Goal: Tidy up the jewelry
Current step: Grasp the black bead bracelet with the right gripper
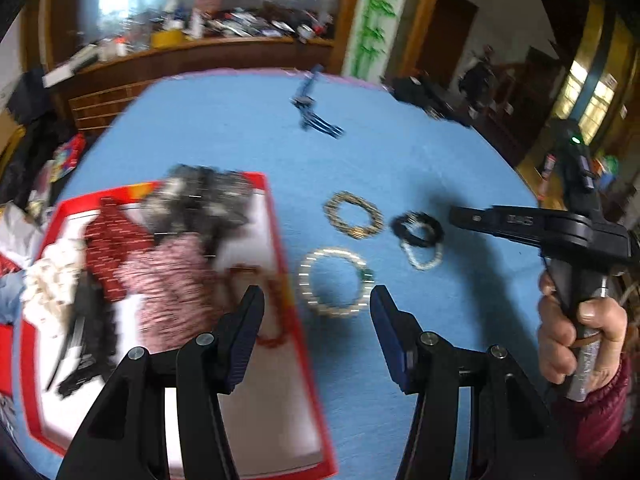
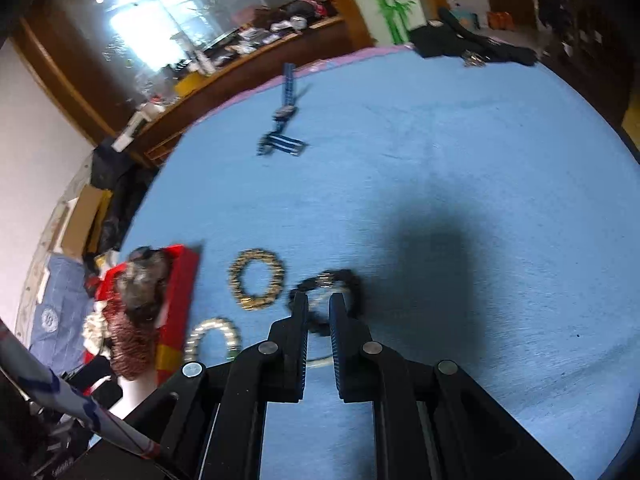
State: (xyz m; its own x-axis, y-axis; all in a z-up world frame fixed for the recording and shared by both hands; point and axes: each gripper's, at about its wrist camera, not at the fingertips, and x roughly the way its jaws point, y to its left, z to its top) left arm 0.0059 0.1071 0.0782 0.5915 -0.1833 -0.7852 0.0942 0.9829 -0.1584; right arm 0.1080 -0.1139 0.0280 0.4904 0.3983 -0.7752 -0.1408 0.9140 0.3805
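Observation:
A red and white tray [image 1: 280,264] on the left holds a heap of bead jewelry [image 1: 160,256]. On the blue cloth lie a pale bead bracelet [image 1: 336,282], a gold-brown bracelet [image 1: 352,216], a black bracelet [image 1: 418,226] and a whitish one [image 1: 424,256] partly under it. My left gripper [image 1: 316,300] is open, just short of the pale bracelet. My right gripper [image 2: 319,304] is open with a narrow gap, over the black bracelet [image 2: 348,280]. The gold-brown bracelet [image 2: 258,278] and the pale bracelet [image 2: 212,338] lie to its left.
A blue strap piece [image 1: 314,114] lies far back on the cloth; it also shows in the right wrist view [image 2: 282,136]. Dark items [image 2: 472,46] sit at the table's far right edge. The red tray's wall [image 2: 182,292] is at the left. A cluttered wooden counter stands behind.

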